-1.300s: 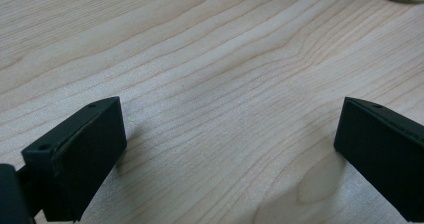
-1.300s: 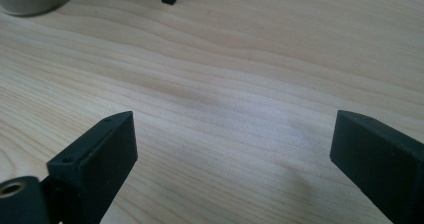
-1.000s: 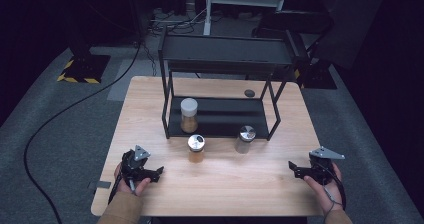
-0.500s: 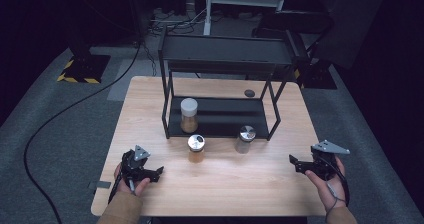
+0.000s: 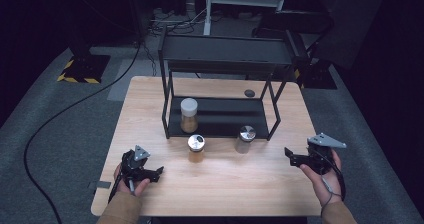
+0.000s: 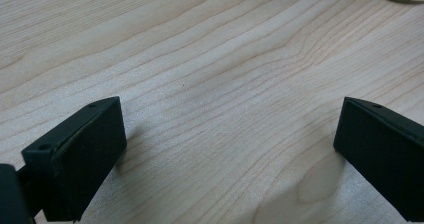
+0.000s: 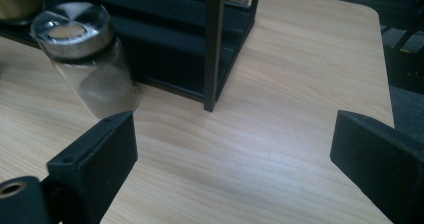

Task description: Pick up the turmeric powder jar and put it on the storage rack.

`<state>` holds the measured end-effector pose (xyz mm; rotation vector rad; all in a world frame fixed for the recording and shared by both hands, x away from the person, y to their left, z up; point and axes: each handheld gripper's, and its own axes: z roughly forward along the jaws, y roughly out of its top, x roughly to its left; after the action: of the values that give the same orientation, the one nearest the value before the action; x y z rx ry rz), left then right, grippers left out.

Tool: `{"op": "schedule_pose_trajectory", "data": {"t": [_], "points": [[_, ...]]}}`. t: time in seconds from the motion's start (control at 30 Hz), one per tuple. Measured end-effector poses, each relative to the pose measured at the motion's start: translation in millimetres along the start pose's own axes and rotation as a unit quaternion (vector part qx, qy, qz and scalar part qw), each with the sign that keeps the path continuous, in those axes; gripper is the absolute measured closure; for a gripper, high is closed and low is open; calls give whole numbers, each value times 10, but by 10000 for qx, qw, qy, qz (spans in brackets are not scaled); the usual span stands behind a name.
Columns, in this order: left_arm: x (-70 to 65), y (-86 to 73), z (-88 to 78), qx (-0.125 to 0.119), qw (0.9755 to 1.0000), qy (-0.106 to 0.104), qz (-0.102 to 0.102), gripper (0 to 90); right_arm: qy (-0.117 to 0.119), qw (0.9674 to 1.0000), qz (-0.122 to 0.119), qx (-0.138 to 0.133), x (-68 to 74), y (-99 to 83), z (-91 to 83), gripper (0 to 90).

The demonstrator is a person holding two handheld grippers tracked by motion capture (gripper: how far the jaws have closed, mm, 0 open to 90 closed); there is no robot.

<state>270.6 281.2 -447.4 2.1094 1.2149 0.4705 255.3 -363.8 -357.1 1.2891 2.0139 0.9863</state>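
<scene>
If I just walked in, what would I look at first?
Probably the black metal rack at the back of the wooden table, with a white-lidded jar on its bottom shelf. Two shiny-lidded jars, an amber jar and a clear jar, stand before it. The left gripper and right gripper wait open near the front corners.

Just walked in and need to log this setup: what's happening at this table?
A person holds a gripper in each hand over a wooden table, both open and empty. The left gripper sits low near the front edge; the right gripper points toward the clear jar. That jar and an amber jar stand in front of a black rack, whose lower shelf holds a white-lidded jar. Nothing is gripped yet.
</scene>
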Motion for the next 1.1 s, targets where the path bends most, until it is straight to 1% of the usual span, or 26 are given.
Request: {"op": "schedule_pose_trajectory", "data": {"t": [0.5, 0.57, 1.1], "points": [[-3, -3, 0, -5, 10000, 7, -7, 3, -30, 9999, -114, -103, 305, 291, 13, 48], [-1, -2, 0, -4, 10000, 3, -5, 3, 2, 9999, -90, -133, 332, 325, 13, 48], [0, -1, 0, -2, 10000, 2, -3, 3, 237, 9991, -266, -230, 597, 557, 105, 48]]}}
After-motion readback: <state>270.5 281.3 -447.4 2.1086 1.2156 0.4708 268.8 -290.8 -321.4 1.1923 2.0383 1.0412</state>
